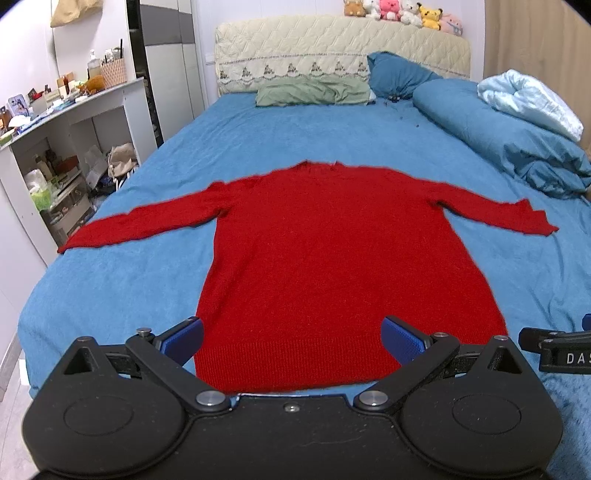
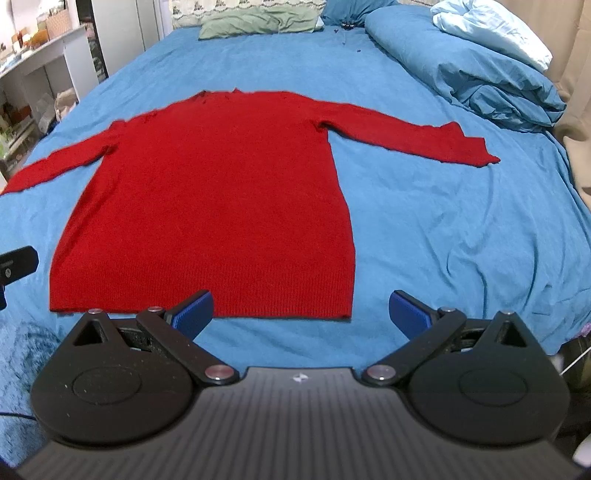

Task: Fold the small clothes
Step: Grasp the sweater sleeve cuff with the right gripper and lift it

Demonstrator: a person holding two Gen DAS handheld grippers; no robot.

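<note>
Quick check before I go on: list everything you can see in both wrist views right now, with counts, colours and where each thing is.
sweater: 1, red, flat on the bed, sleeves spread, hem nearest the grippers
sheet: 1, blue, covering the bed
duvet: 1, blue with a pale blue lining, bunched at the far right
pillows: 2, one green lying flat, one blue to its right, both at the headboard
headboard: 1, cream quilted, far end
plush toys: about six, mixed colours, on the headboard
shelf: 1, white, cluttered, left of the bed
left gripper: black, blue pads, open, over the hem
right gripper: black, blue pads, open, at the hem's right corner
</note>
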